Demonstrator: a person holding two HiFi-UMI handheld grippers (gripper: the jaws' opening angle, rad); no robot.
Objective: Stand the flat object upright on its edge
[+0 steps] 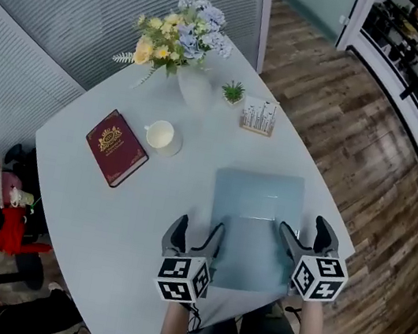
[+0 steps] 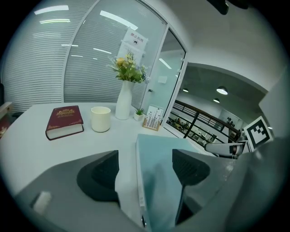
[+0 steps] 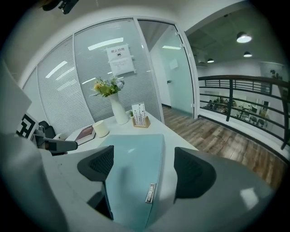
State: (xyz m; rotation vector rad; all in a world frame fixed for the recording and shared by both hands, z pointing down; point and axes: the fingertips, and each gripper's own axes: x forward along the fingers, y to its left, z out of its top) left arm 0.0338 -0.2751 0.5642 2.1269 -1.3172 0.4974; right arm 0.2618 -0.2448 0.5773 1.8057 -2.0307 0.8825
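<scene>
Flat object [image 1: 257, 211]: a thin, pale blue-green slab with rounded corners and a smooth, faintly glossy top. It is lying flat on the surface [image 1: 104, 216], between the two grippers and stretching away ahead of them.
Edge detail: a small silver tag [image 3: 150, 192] is sitting near the slab's right edge, just ahead of the right gripper's jaws.
Left gripper [image 1: 197, 236]: released, with its jaws standing wide apart and straddling the slab's left edge. One jaw is hanging over the slab's top and the other over bare surface. Whether either jaw is touching the slab cannot be told.
Right gripper [image 1: 305, 235]: also released, with its jaws spread and straddling the slab's right edge. The slab's top is filling most of the gap between them.
Red book [image 1: 116, 147]: lying closed, well ahead of the left gripper and off to its left.
Cup [image 1: 160, 135]: standing just right of the book, apart from the slab.
Vase of flowers [image 1: 184, 46]: standing far ahead of both grippers, beyond the cup.
Small plant [image 1: 233, 91] and card stand [image 1: 259, 117]: sitting side by side beyond the slab's far edge.
</scene>
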